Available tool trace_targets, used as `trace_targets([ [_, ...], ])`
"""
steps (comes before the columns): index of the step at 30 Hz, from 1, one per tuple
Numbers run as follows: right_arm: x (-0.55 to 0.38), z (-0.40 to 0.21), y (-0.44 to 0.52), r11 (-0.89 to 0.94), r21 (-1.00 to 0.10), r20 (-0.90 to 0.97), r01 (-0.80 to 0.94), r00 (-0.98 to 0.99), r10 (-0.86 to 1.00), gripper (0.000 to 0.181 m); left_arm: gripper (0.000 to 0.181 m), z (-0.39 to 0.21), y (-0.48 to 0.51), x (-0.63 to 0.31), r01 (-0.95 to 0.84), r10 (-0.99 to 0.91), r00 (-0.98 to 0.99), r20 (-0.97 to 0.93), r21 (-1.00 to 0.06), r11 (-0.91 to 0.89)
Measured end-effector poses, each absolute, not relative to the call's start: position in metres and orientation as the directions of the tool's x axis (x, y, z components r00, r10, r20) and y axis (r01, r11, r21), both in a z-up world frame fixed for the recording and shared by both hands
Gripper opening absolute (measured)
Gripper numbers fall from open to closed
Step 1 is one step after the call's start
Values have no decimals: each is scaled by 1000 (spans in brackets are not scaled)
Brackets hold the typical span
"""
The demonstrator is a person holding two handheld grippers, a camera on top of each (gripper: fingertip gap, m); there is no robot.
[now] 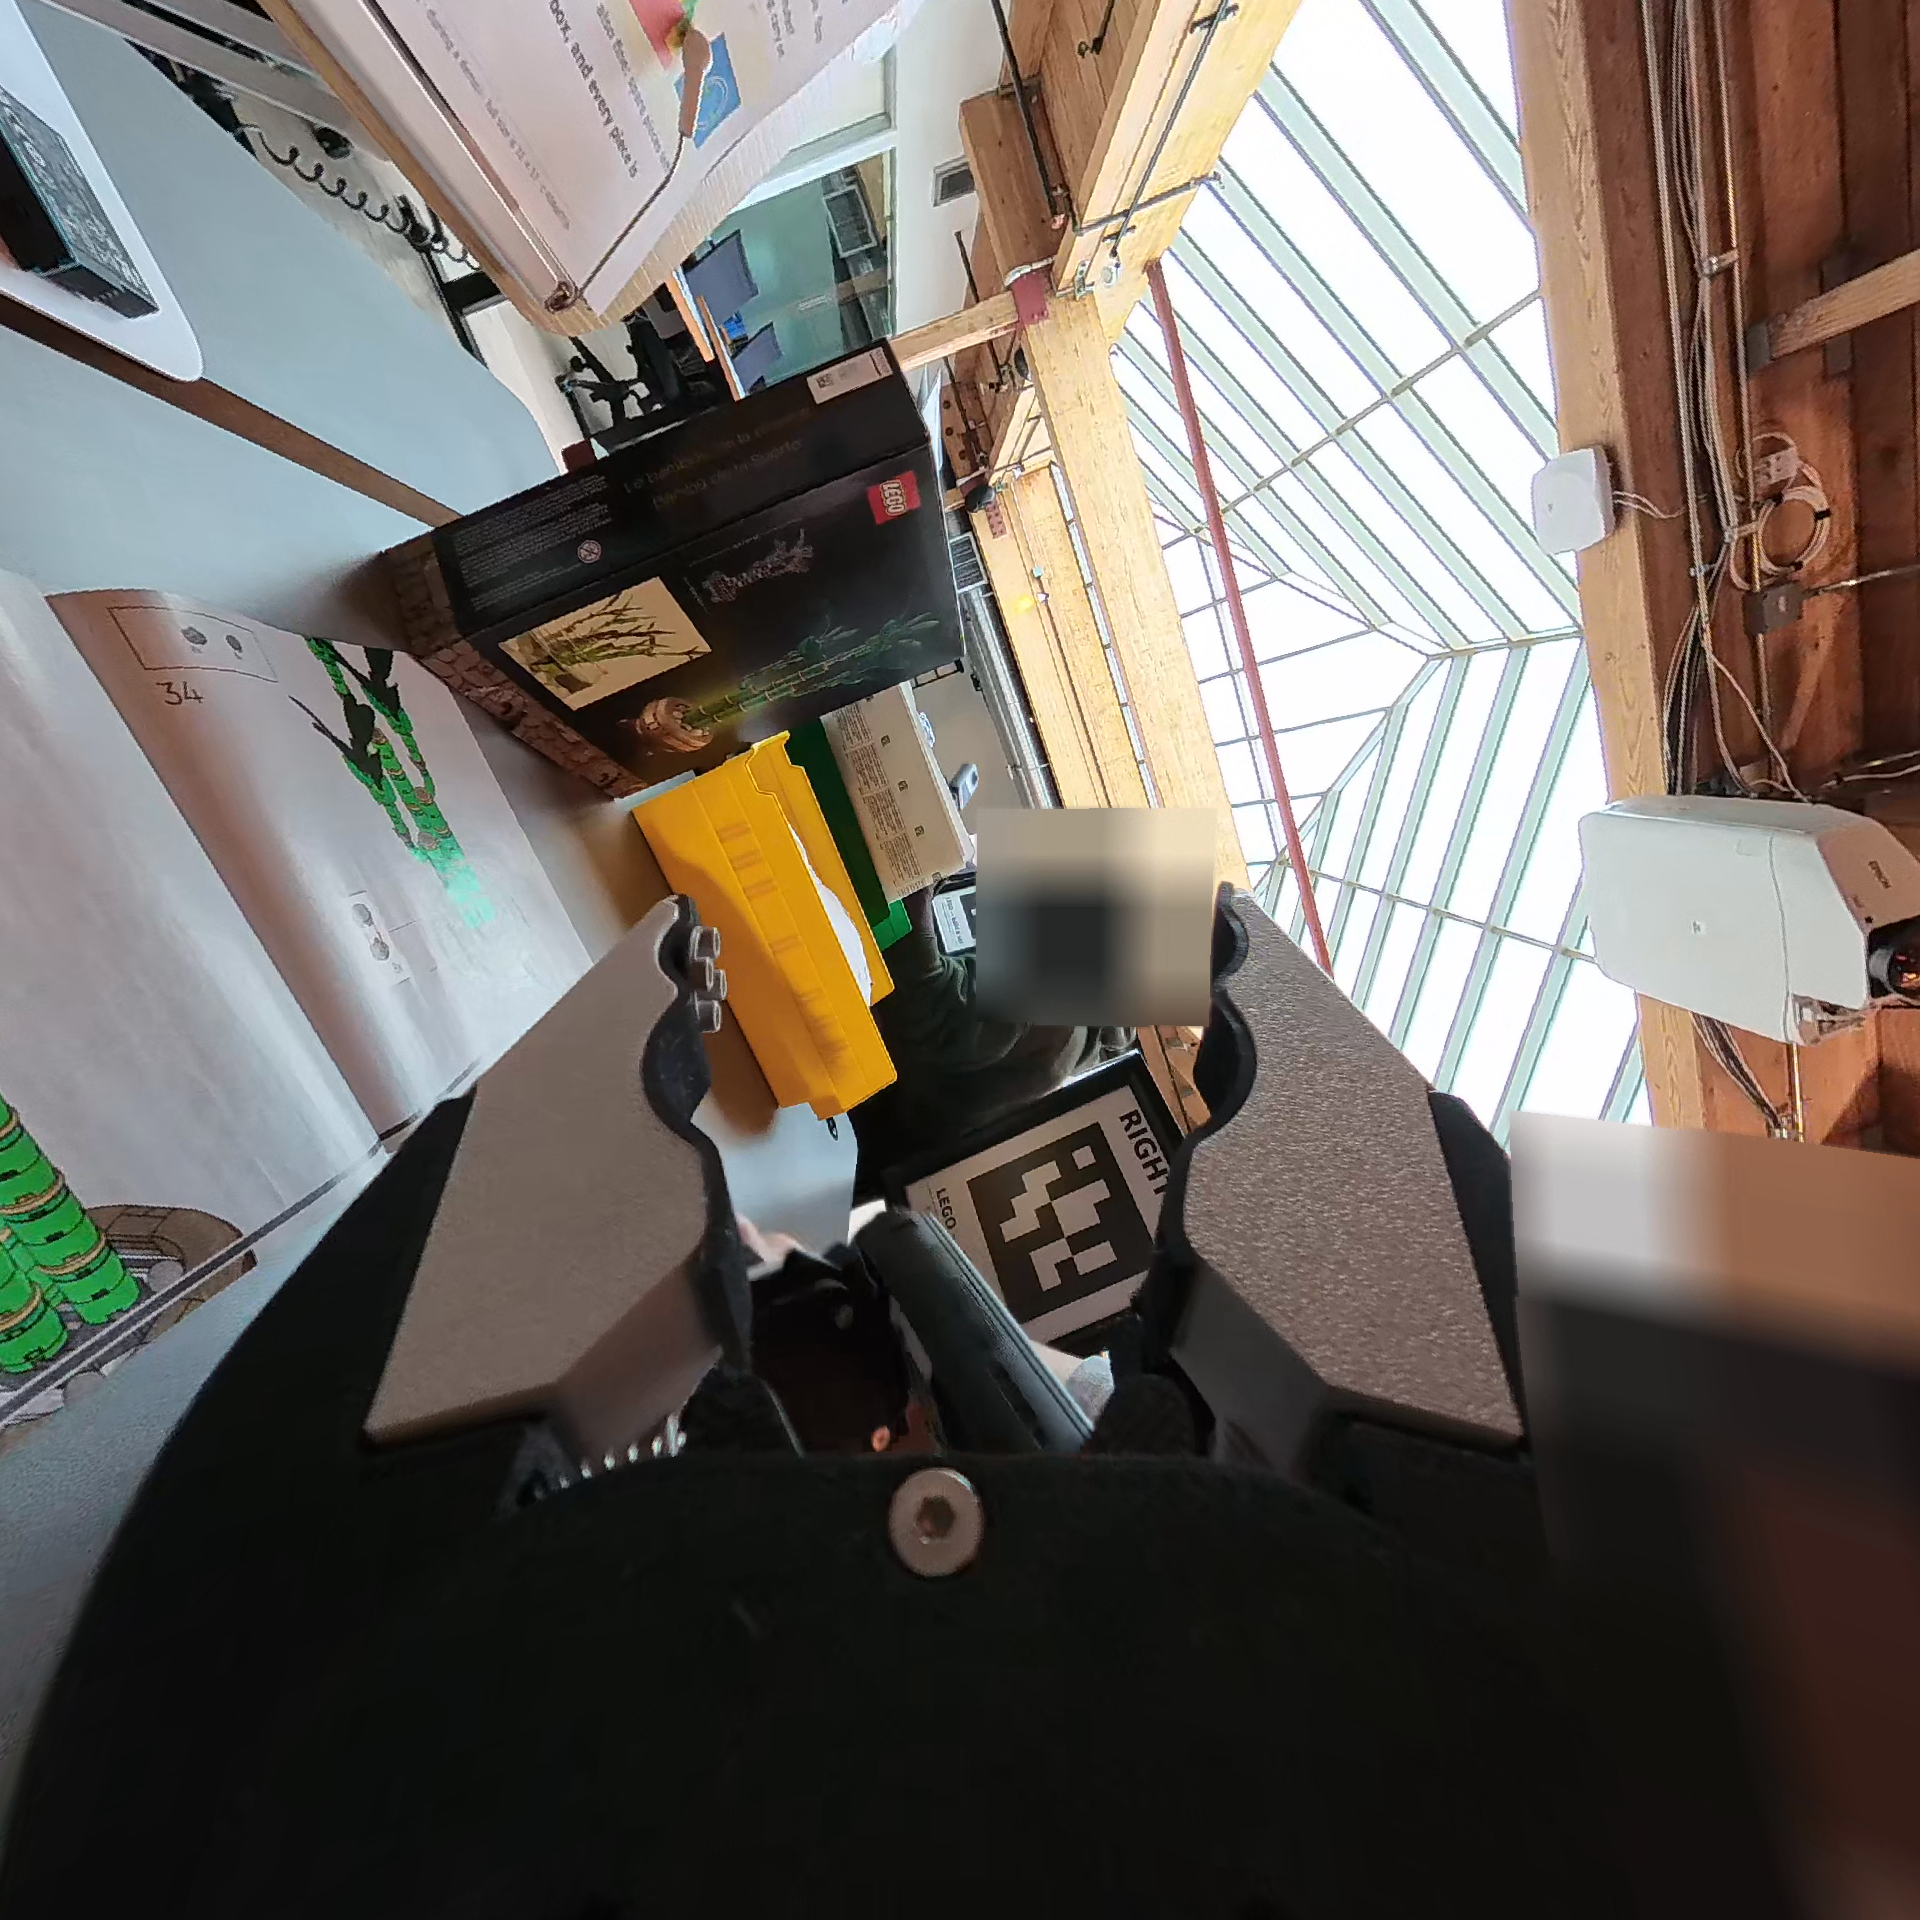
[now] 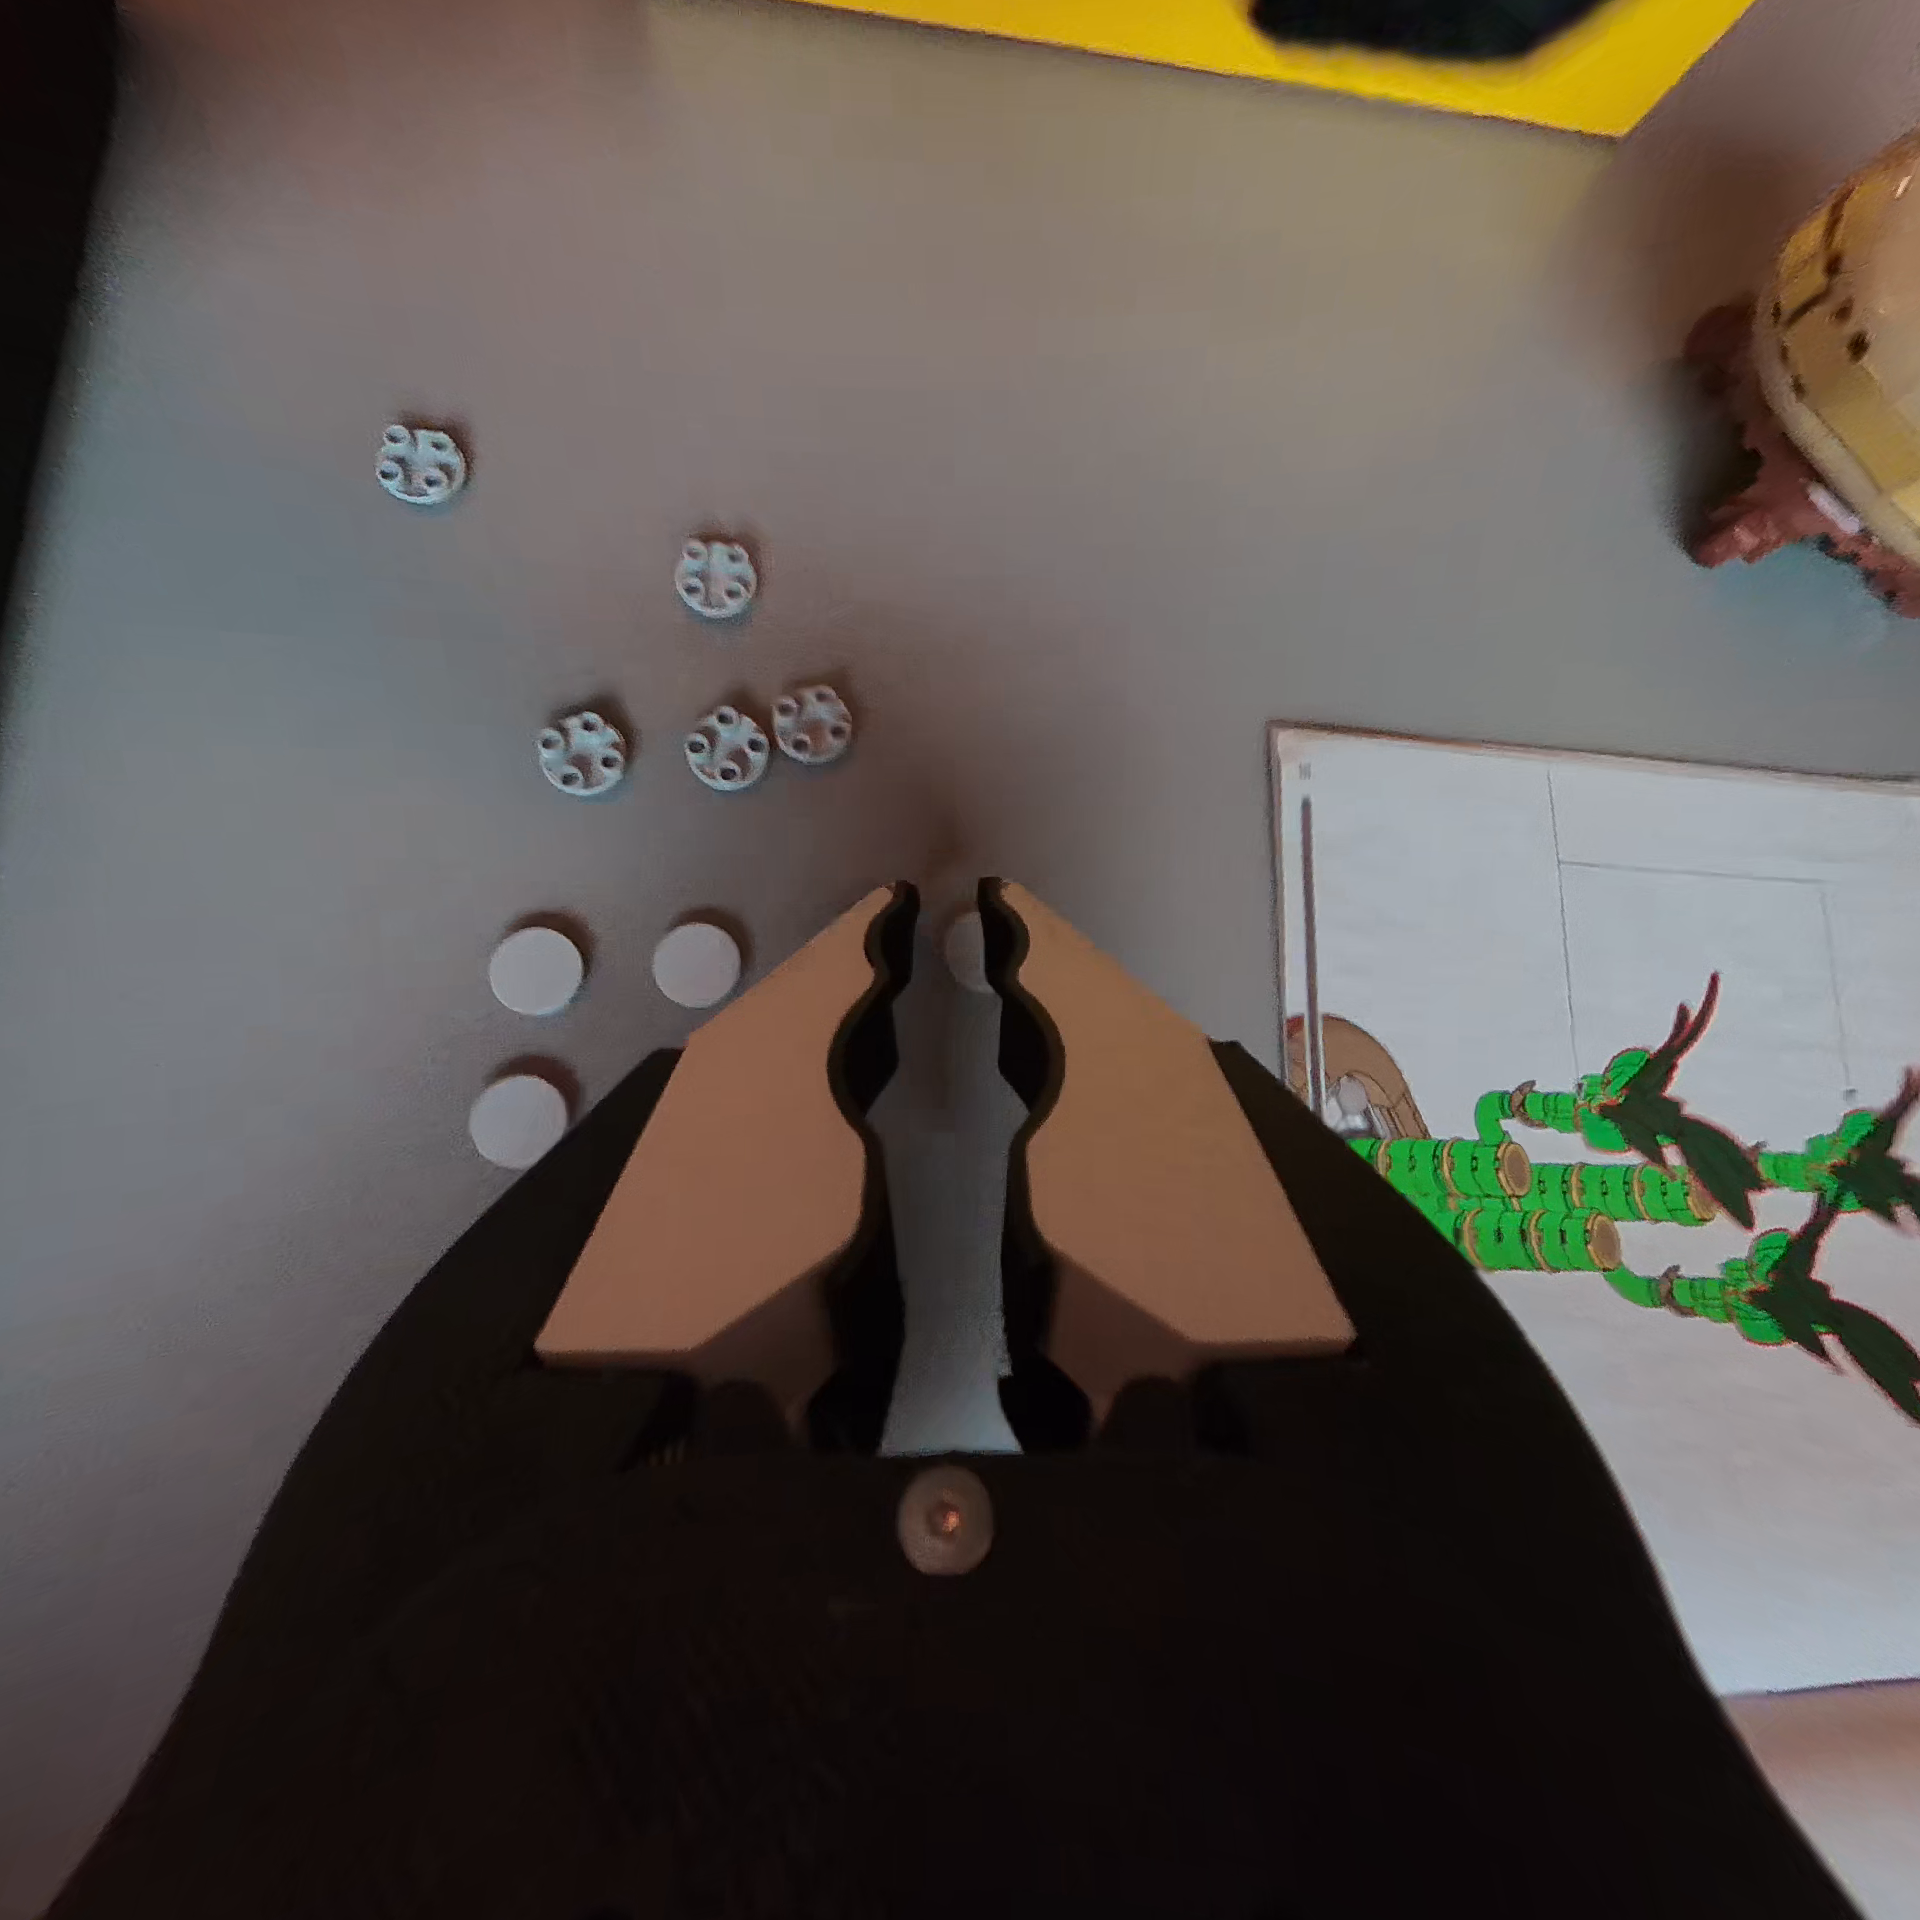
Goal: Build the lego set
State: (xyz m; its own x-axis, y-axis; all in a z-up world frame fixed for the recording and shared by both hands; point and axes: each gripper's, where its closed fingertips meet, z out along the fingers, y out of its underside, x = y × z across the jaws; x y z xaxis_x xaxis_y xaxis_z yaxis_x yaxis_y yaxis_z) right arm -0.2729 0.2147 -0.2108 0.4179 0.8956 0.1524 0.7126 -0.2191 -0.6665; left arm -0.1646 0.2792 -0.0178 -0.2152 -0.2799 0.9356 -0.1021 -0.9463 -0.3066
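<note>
The right gripper (image 2: 948, 904) points down at the grey desk (image 2: 1039, 416), its fingers nearly together with only a narrow gap, and a pale round tile (image 2: 964, 948) sits in that gap at the tips; whether the pads actually pinch it cannot be told. Just left of the fingers lie three more smooth round tiles (image 2: 536, 968), and a little beyond them five round grey plates with holes (image 2: 726, 746), scattered and apart except for two that nearly touch. To the right of this gripper the open instruction booklet (image 2: 1662, 831) lies flat, showing a green bamboo picture. Farther right sits a tan and brown built base (image 2: 1829, 416), blurred. At the far edge is a yellow bin (image 2: 1143, 62).

The left gripper (image 1: 951, 935) is tipped up and sideways, its fingers spread wide. A small grey studded piece (image 1: 707, 977) clings to the inner tip of its left finger, touching only that finger. Between the fingers, close in, a black-and-white marker tag (image 1: 1070, 1216) shows on the other gripper. Beyond the left fingertip stands the yellow bin (image 1: 769, 914) with a green bin (image 1: 847, 821) behind it, then the black set box (image 1: 707, 582) on end. The instruction booklet (image 1: 260, 831) spreads to the left.
</note>
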Motion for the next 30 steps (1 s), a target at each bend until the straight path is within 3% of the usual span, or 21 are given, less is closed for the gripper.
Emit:
trace_targets([
  [8, -286, -191, 214, -145, -685, 251, 714, 418, 873, 13, 93, -15, 286, -172, -69, -295, -211, 932, -315, -947],
  [12, -256, -184, 233, -198, -716, 224, 670, 488, 844, 13, 93, -17, 289, -173, -62, -290, -207, 935, -308, -949],
  [17, -241, -190, 228, -285, -779, 8, 558, 464, 886, 24, 93, -16, 289, -174, -64, -287, -212, 934, -306, -950],
  [30, -259, -218, 221, -265, -733, 26, 626, 415, 909, 22, 91, -13, 285, -173, -79, -276, -234, 932, -301, -950],
])
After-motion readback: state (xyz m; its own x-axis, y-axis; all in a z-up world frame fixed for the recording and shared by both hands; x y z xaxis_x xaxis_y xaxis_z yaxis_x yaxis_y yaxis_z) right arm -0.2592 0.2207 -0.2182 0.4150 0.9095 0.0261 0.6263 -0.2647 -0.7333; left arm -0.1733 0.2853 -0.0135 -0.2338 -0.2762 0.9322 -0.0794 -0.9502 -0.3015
